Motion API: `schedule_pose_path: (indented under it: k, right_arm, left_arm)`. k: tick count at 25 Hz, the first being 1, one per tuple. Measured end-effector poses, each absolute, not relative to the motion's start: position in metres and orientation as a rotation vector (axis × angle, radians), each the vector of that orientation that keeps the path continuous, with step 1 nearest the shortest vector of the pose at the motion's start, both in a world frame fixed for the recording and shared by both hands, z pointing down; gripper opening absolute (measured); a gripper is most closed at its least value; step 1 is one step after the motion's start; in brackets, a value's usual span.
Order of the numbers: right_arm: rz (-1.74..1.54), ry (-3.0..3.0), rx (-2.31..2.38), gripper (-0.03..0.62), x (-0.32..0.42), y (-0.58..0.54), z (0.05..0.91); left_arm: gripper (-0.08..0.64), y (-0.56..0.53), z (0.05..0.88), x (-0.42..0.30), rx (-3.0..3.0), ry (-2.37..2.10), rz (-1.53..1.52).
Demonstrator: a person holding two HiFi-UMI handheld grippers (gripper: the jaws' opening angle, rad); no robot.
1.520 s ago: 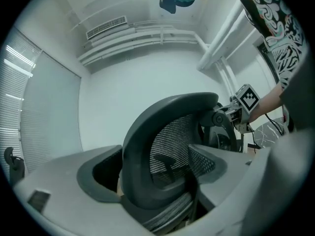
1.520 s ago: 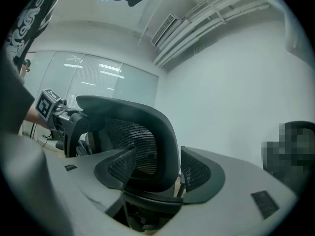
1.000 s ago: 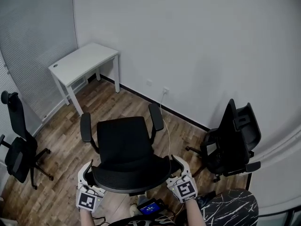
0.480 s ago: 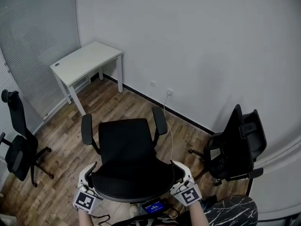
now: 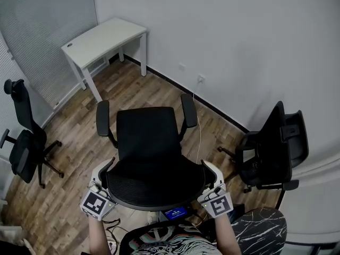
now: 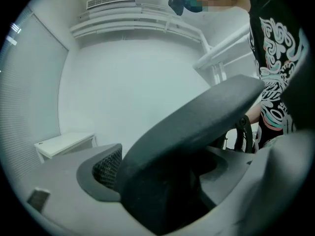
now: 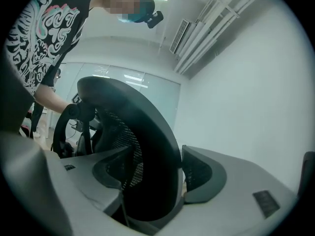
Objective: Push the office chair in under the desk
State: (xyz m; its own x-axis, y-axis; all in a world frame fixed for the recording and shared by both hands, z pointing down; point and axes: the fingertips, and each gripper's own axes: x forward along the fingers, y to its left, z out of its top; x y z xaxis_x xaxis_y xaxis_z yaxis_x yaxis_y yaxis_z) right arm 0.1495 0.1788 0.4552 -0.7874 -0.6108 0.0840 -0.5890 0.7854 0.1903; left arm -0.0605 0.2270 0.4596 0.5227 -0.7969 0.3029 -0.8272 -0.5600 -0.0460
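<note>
The black office chair [image 5: 151, 142] stands in the middle of the wooden floor, its seat facing the white desk [image 5: 106, 39] in the far left corner. My left gripper [image 5: 103, 177] holds the left edge of the backrest and my right gripper [image 5: 210, 175] the right edge. In the left gripper view the backrest rim [image 6: 197, 132] fills the gap of the left gripper [image 6: 162, 181], and the desk [image 6: 64, 144] shows beyond. In the right gripper view the mesh backrest [image 7: 133, 132] sits clamped in the right gripper [image 7: 157, 176].
A second black chair [image 5: 24, 137] stands by the blinds at the left and a third [image 5: 271, 153] by the wall at the right. A white cable runs from the wall socket [image 5: 201, 79] down behind the chair. A small blue-screened device [image 5: 174, 213] hangs at my waist.
The head view has shifted: the desk and the chair now sit higher and further right in it. Both grippers stay on the backrest edges.
</note>
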Motion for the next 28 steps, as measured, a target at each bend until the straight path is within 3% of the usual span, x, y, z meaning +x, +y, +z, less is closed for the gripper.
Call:
schedule_pose_path:
  k: [28]
  right_arm:
    - [-0.250, -2.844, 0.948, 0.295, 0.148, 0.167, 0.453]
  left_arm:
    - [0.388, 0.209, 0.461, -0.049, 2.733, -1.167, 0.475]
